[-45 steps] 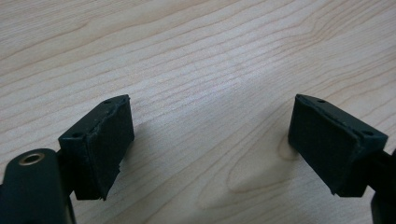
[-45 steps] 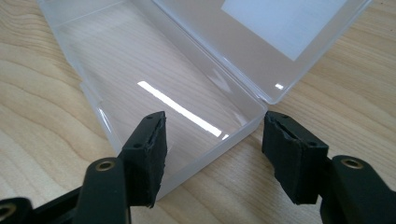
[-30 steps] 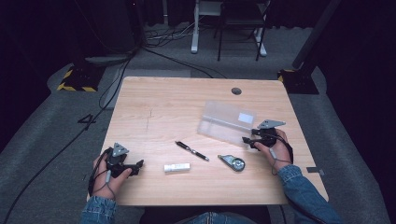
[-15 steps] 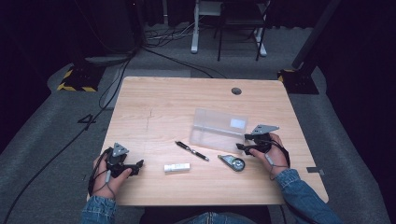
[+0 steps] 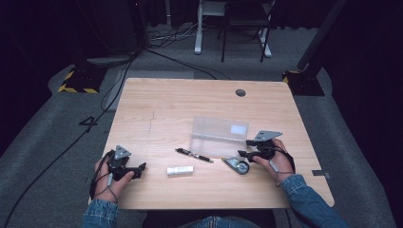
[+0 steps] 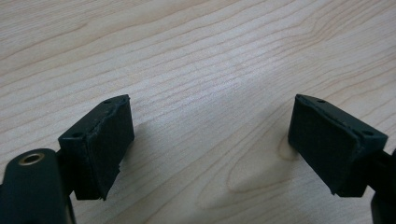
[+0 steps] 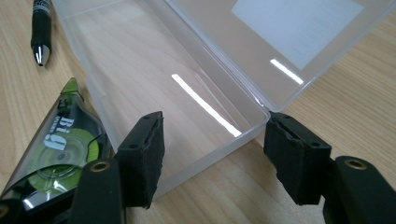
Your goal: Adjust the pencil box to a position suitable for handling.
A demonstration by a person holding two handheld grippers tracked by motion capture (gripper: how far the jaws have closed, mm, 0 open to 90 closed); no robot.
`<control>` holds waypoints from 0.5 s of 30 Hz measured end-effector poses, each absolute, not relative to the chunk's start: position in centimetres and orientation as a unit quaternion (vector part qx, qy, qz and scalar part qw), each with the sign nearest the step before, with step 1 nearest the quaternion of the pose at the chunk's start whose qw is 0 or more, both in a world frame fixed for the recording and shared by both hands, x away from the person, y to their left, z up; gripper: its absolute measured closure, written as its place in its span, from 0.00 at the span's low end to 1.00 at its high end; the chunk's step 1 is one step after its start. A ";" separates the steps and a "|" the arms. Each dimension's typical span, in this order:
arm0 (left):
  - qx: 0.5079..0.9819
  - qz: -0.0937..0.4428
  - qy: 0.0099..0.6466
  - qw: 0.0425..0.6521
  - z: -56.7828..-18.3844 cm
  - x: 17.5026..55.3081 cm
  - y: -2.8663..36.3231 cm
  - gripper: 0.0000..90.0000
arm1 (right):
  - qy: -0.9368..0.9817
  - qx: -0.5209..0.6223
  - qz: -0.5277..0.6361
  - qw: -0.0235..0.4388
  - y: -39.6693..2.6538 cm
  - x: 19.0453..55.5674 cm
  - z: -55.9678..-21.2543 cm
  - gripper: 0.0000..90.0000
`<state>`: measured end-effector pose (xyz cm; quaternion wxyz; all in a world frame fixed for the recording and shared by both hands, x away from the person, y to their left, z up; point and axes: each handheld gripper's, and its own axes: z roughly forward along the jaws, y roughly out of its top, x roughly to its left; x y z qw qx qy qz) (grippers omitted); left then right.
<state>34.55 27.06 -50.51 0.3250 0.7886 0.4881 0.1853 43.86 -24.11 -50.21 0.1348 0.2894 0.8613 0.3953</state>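
A: Item 1, right gripper (image 7: 212, 156): jaws wide, straddling the near end of the clear box (image 7: 196, 70), no squeeze yet.
B: Box sits open beside tape dispenser (image 7: 60, 149). Advise a square, gentle grip. Left gripper (image 6: 210, 144): open, empty.

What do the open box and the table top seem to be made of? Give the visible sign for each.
Box: probably clear, glossy plastic; the wood shows through its walls and light glints along its floor.
Table top: light wood or wood-look laminate, matt; grain lines run across it, though which of the two cannot be told.
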 end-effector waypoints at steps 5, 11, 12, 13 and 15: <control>0.788 0.185 0.488 0.326 -50.5 34.6 27.1 0.16 | 0.864 0.283 0.394 0.133 -24.0 43.6 -50.2 0.43; 0.788 0.185 0.488 0.326 -50.5 34.6 27.1 0.16 | 0.867 0.280 0.388 0.141 -24.0 43.5 -50.0 0.43; 0.788 0.184 0.488 0.326 -50.5 34.6 27.1 0.16 | 0.867 0.279 0.388 0.141 -24.0 43.4 -50.0 0.43; 0.788 0.185 0.489 0.326 -50.5 34.6 27.0 0.16 | 0.867 0.279 0.387 0.141 -24.0 43.4 -50.0 0.43; 0.788 0.185 0.489 0.326 -50.5 34.6 27.1 0.16 | 0.867 0.280 0.388 0.139 -24.1 43.4 -49.9 0.43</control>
